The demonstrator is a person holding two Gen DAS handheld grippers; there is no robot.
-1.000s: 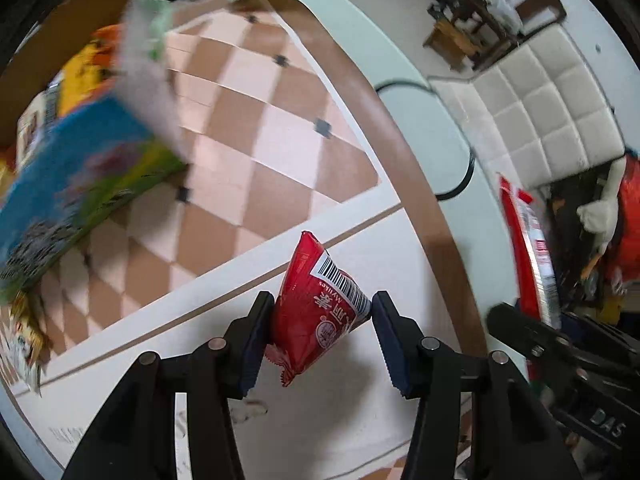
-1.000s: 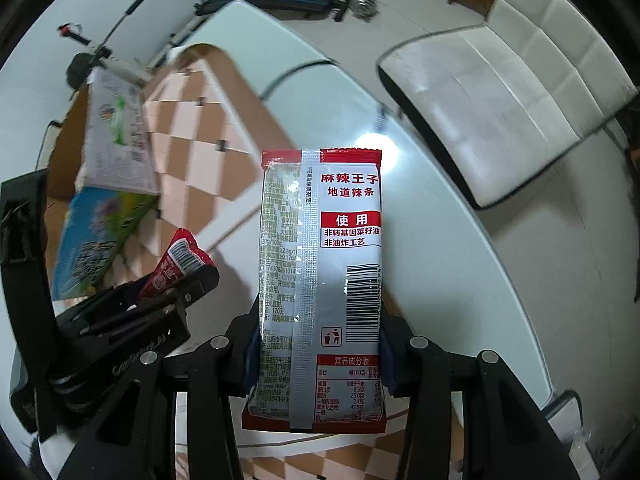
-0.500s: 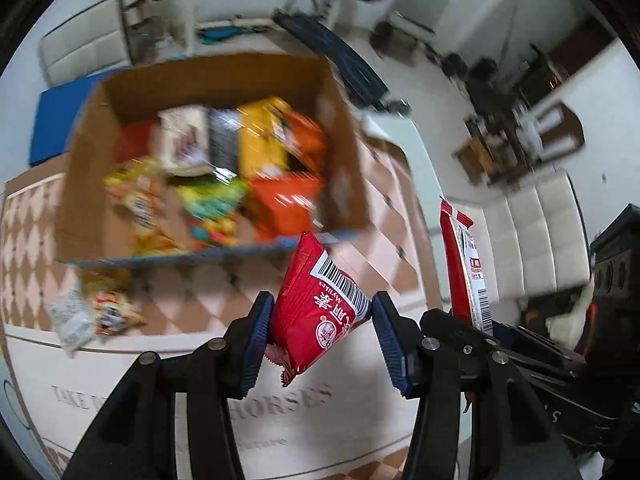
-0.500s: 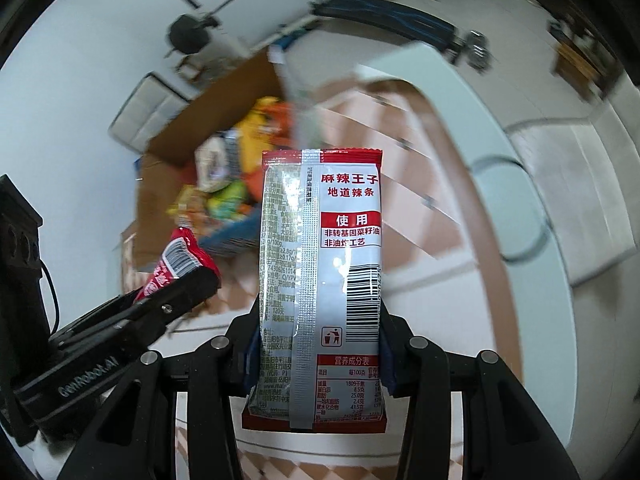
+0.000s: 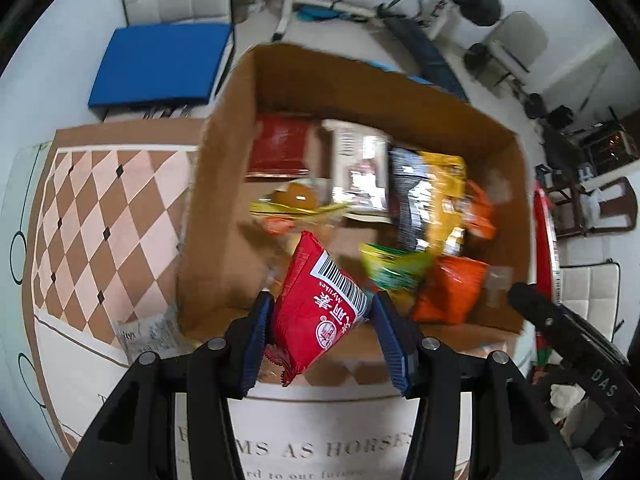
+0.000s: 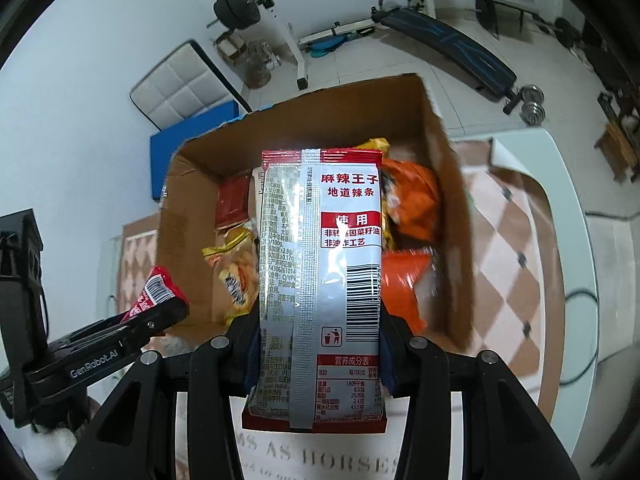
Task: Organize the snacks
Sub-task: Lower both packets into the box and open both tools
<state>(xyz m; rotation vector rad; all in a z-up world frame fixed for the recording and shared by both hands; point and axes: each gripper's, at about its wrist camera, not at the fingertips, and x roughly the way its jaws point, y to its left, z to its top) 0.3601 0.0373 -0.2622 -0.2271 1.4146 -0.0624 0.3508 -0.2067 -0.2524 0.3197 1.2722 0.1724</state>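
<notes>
My left gripper (image 5: 320,320) is shut on a small red snack packet (image 5: 316,312) and holds it over the near edge of an open cardboard box (image 5: 216,184). My right gripper (image 6: 318,332) is shut on a tall red and silver spicy-strip packet (image 6: 320,288), upright before the same box (image 6: 448,184). The box holds several snack bags in red, yellow, orange and green. The left gripper with its red packet (image 6: 154,294) shows at the left of the right wrist view. The right gripper's packet edge (image 5: 546,248) shows at the right of the left wrist view.
The box stands on a table with a brown and cream checked cloth (image 5: 100,216). A clear wrapper (image 5: 148,334) lies on the cloth by the box's near left corner. A blue mat (image 5: 160,64), white cushions and gym equipment (image 6: 440,36) lie beyond the table.
Both grippers have swung from facing the table edge and sofa to facing the box, and have closed in on it; the box now fills both views. Both packets stay gripped.
</notes>
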